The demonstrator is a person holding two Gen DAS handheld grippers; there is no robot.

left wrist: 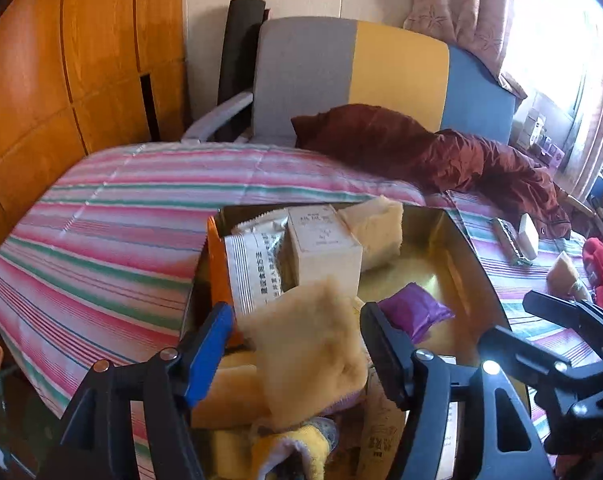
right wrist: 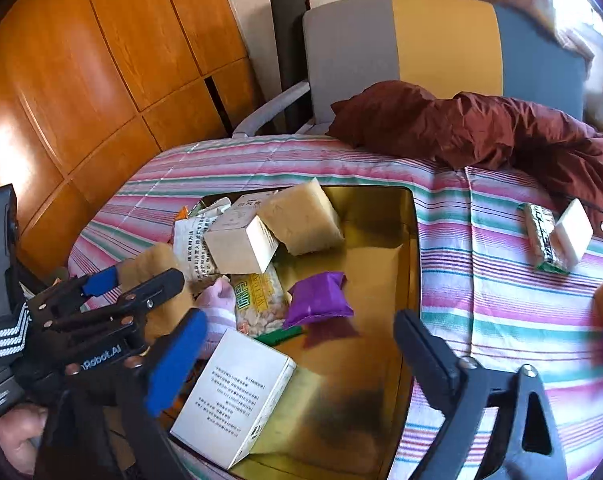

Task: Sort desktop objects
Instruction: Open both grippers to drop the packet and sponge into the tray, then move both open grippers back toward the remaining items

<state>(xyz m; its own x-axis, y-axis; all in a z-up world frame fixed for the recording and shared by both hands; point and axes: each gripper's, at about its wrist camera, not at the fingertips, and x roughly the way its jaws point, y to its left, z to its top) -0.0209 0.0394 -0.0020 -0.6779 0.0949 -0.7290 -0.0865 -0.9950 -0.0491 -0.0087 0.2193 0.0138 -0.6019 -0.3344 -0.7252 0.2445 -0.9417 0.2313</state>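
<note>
**Gold tray half filled, both claws open above it**

The gold tray [right wrist: 381,216] sits on the striped bedspread [right wrist: 481,280], its left side crowded and its right side bare metal. The left gripper [left wrist: 297,336] stands part open around a tan sponge block [left wrist: 313,344]; whether its pads press on the sponge I cannot tell. The right gripper [right wrist: 301,344] is wide open and holds nothing, hanging above a purple pouch [right wrist: 319,294] in the tray's middle.

The step in hand looks like dropping items into the tray. To do it well, each claw should lift straight up clear of the pile, so that no finger drags a packet out over the rim.

The sponge is soft, porous and squashy. A white carton [right wrist: 237,392] at the tray's near edge is stiff card with sharp corners; a smaller box [right wrist: 241,246] leans on a second sponge [right wrist: 301,222]. The pouch is glossy, pillow-shaped foil. A green wrapped bar [right wrist: 541,236] and a white block [right wrist: 573,230] wait near the bedspread's right edge.
</note>
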